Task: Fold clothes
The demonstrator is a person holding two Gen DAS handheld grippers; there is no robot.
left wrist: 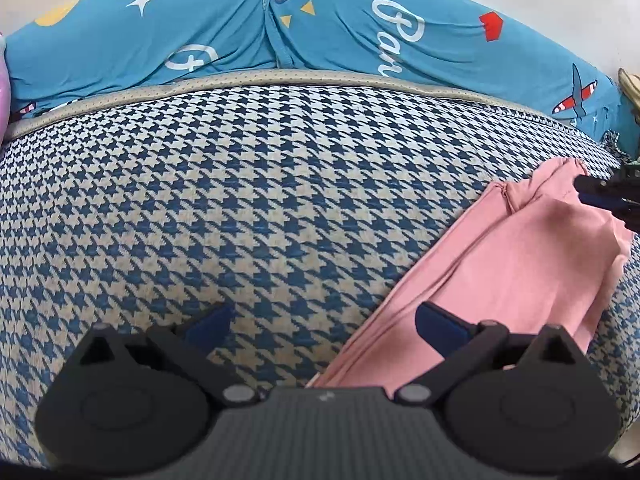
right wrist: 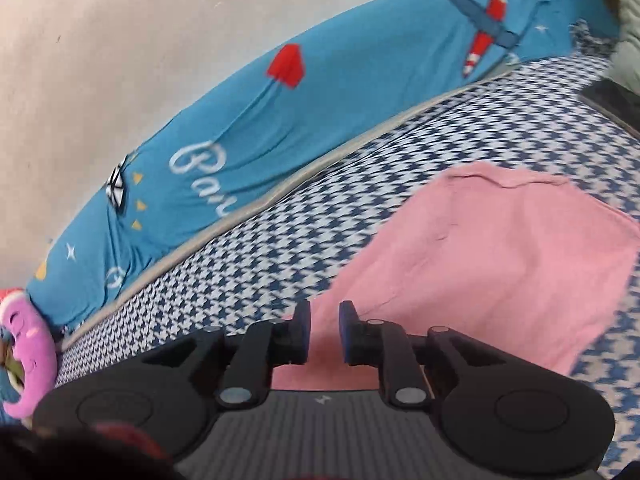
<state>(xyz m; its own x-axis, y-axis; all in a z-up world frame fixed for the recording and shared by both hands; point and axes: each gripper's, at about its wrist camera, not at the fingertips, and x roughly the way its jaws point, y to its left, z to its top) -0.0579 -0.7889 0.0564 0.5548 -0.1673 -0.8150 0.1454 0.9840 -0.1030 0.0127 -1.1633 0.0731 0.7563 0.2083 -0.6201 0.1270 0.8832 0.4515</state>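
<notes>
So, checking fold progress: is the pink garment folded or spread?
Folded: the pink garment shows stacked layered edges and a compact shape.

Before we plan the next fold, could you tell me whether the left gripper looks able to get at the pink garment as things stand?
Probably yes: the left gripper is open, one finger already over the pink garment, and nothing lies between them.

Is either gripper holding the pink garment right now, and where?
Neither. The left gripper is wide open beside the pink garment; the right gripper has a clear gap with nothing pinched between its fingers.
</notes>
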